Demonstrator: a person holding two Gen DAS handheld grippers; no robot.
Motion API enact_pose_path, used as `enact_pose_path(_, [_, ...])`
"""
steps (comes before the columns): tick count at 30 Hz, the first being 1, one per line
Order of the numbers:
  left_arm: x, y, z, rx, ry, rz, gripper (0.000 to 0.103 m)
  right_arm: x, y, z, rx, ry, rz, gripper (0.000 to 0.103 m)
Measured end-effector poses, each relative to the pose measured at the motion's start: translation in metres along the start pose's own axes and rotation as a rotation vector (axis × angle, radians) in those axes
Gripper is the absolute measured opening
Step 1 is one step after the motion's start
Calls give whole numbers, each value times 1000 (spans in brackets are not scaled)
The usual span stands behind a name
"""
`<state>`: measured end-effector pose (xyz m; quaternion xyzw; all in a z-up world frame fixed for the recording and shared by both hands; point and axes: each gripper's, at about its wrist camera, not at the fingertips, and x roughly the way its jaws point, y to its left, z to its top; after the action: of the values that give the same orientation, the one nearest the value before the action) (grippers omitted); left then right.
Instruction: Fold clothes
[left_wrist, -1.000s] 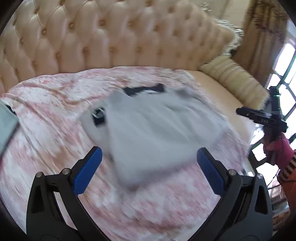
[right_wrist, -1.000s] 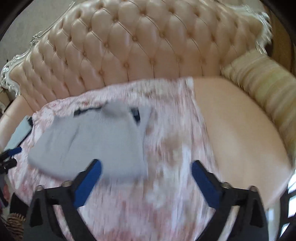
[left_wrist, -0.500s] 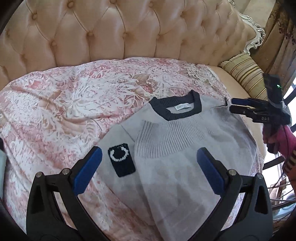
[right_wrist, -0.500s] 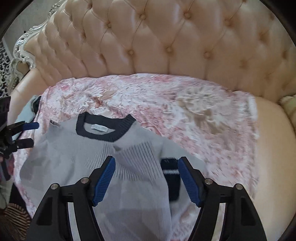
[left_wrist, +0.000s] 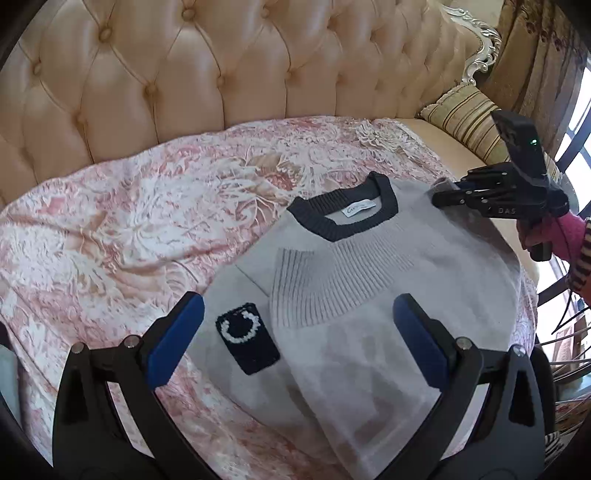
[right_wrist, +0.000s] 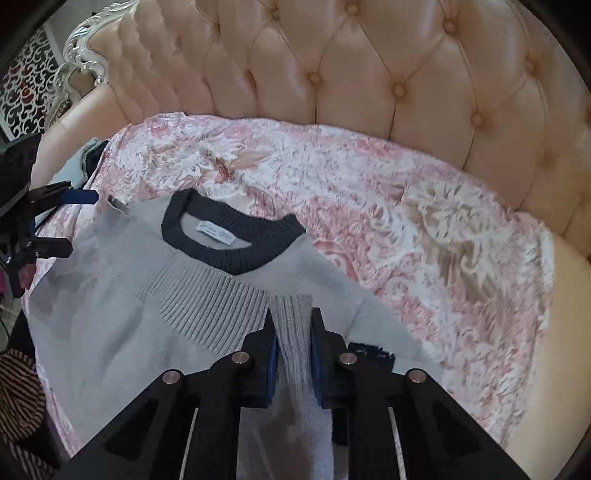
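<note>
right wrist view: i'm pinching a ribbed fold of the sweater (right_wrist: 122, 306) in my right gripper (right_wrist: 293, 354); its collar (right_wrist: 236, 236) is lying straight ahead; my left gripper (left_wrist: 295, 332) is hanging wide apart over the chest.

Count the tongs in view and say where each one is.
2. The right tongs are shut on a ribbed fold of the grey sweater. The left tongs are open over the sweater's chest, holding nothing.

The grey knit sweater (left_wrist: 369, 295) lies on the pink floral bedspread (left_wrist: 129, 221). Behind it stands the tufted cream leather headboard (left_wrist: 221, 66). A striped pillow (left_wrist: 465, 118) lies at the right.
</note>
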<state>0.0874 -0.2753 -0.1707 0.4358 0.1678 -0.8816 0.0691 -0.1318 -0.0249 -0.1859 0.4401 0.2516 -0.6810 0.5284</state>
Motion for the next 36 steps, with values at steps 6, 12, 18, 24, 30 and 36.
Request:
enact_pose_path(6, [3, 11, 7, -59, -18, -53, 102, -16, 10, -7, -11, -44, -22, 14])
enact_pose_path(12, [26, 14, 23, -79, 41, -104, 65, -25, 11, -8, 11, -77, -24, 14])
enact_pose_path(18, [38, 11, 18, -79, 79, -110, 65, -25, 11, -8, 18, -82, -28, 14])
enact_pose_path(24, [36, 11, 18, -68, 70, -110, 49, -23, 9, -10, 33, -79, -30, 14])
enact_pose_path(30, [36, 10, 19, -53, 63, -91, 19, -19, 8, -12, 47, -76, -34, 15])
enact_pose_path(36, [35, 11, 19, -55, 45, -82, 10, -20, 10, -13, 51, -84, -48, 15])
